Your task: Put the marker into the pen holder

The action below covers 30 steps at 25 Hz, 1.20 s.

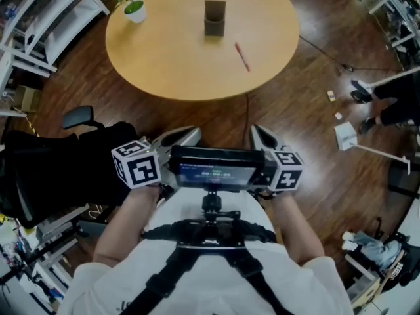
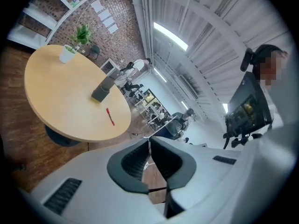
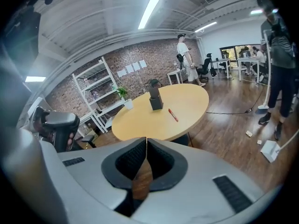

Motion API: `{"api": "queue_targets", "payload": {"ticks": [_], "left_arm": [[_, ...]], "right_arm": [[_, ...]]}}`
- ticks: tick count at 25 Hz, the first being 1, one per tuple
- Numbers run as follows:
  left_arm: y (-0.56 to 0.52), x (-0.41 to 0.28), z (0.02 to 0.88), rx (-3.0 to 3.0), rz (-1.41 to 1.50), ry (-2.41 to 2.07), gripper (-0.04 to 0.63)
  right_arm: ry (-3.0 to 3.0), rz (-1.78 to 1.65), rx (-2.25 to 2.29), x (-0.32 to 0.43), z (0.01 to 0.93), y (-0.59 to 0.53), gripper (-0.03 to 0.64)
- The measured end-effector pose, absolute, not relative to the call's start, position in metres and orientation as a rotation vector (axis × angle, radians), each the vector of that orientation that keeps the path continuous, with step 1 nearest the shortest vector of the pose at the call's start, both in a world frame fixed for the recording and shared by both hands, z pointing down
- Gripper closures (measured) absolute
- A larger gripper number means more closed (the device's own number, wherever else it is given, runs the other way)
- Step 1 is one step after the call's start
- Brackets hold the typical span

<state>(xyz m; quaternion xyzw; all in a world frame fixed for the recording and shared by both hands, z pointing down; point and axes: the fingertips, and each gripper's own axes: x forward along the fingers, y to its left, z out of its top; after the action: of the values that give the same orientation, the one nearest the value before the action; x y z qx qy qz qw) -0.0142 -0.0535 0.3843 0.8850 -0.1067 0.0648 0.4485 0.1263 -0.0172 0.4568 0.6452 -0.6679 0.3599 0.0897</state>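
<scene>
Wood floor [image 1: 315, 110] all round. Nearest, left tongs [image 2: 149, 143] and right tongs [image 3: 146, 141], both pinched narrow, empty. Farther off on round bench [image 1: 170, 58], red marker [image 1: 242, 56] lying flat, near grey pen holder [image 1: 214, 18], not touching. Potted plant [image 1: 131, 2] beyond.
</scene>
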Motion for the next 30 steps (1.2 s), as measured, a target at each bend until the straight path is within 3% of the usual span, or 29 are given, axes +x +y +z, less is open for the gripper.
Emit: {"api": "queue_targets", "payload": {"ticks": [14,18,22,30], "left_arm": [[-0.154,-0.058,0.396,2.198,0.222,-0.234,0.597],[-0.167,-0.072,0.411,2.181,0.184,-0.277,0.597],[-0.179,-0.076,0.408,2.178,0.181,-0.340,0.597],[-0.211,-0.070,0.422,2.140,0.205,-0.487,0.597]], "right_arm": [[-1.818,0.929,1.899,0.153,0.465,-0.155,0.584],[-1.766,0.844,1.775,0.165,0.487,-0.194,0.573],[-1.732,0.827,1.659,0.187,0.512,-0.239,0.518],[-1.665,0.889,1.440,0.238,0.584,-0.330,0.515]]}}
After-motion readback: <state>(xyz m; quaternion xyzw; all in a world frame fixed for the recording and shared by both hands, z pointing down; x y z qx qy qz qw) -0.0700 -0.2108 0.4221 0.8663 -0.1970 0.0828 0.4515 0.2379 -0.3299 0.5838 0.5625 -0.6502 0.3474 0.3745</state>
